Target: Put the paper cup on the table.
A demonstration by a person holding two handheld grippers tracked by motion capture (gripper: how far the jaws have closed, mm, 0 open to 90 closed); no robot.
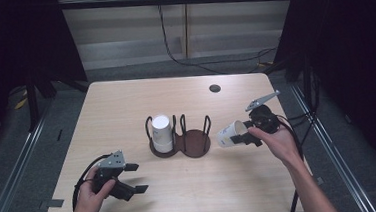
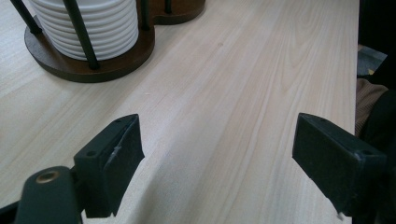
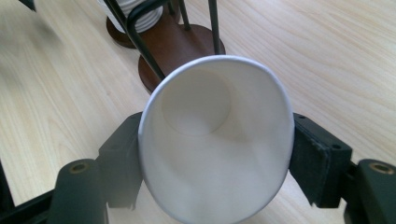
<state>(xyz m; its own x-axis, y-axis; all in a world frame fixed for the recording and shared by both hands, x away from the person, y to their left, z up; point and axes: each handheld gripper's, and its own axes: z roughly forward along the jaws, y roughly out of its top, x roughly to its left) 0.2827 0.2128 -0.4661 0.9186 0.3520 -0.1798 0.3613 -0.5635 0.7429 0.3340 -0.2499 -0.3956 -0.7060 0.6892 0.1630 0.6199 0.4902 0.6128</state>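
right gripper [image 1: 239, 134] grasping paper cup [image 1: 228, 133] | left gripper [image 1: 137, 177] released, over table [image 1: 125, 100]

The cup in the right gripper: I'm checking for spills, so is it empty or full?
Empty. The right gripper view looks straight into the cup and shows its bare white bottom; the right gripper holds it tipped sideways in the high view.

The high view looks forward and down from above the near side, taking in the whole table [image 1: 125, 100]. The left gripper view sits low at the near left, facing the rack [image 2: 93, 70] closely. The right gripper view looks from the right, over a cup [image 3: 215, 140], at the same rack [image 3: 173, 46].
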